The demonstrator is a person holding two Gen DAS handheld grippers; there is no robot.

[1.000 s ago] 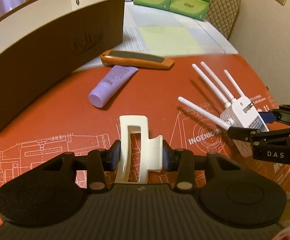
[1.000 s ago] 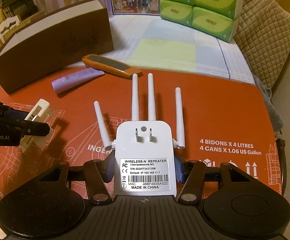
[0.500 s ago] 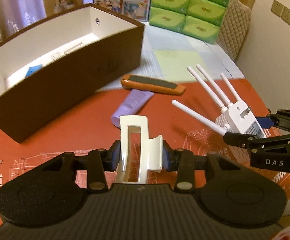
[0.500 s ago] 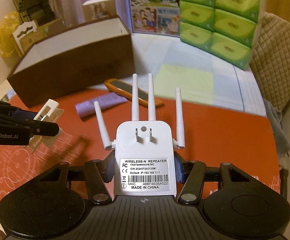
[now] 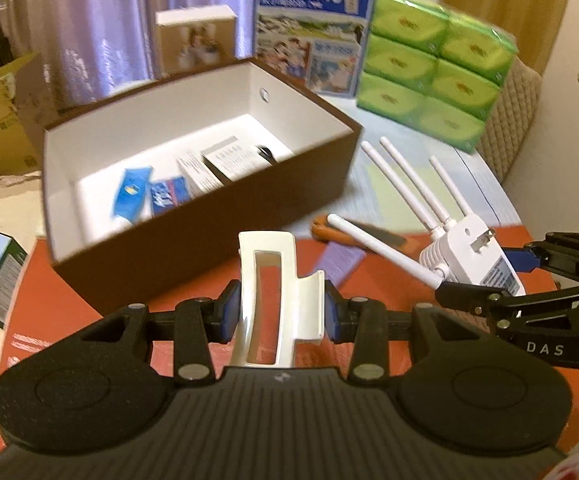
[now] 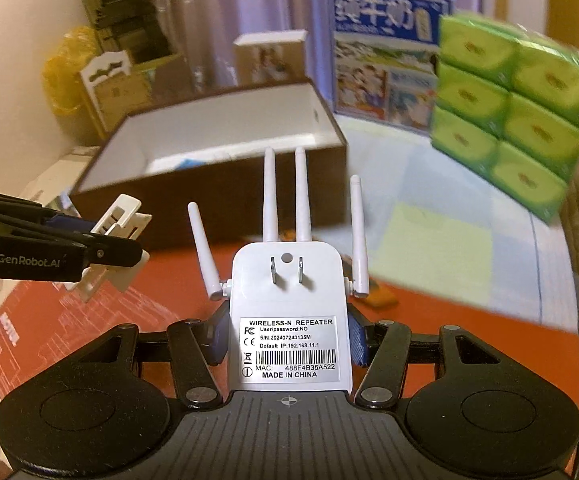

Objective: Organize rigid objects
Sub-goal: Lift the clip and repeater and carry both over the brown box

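My left gripper (image 5: 279, 312) is shut on a white hair claw clip (image 5: 277, 272), held in the air above the red mat. From the right wrist view the same clip (image 6: 117, 240) shows at the left in that gripper (image 6: 105, 248). My right gripper (image 6: 287, 338) is shut on a white wireless repeater (image 6: 289, 300) with several antennas pointing away; it shows at the right of the left wrist view as the repeater (image 5: 477, 256). Ahead stands an open brown box (image 5: 329, 168) with a white inside holding blue packets and small cartons.
An orange-edged flat tool (image 5: 369, 236) and a purple tube (image 5: 341, 262) lie on the red mat (image 5: 69, 312) in front of the box. Green tissue packs (image 5: 437, 76), a milk carton box (image 5: 313, 32) and a padded chair back (image 5: 509, 120) stand behind.
Both grippers have risen with their loads and moved toward the brown box; its inside now shows. The clip and the repeater stay gripped.
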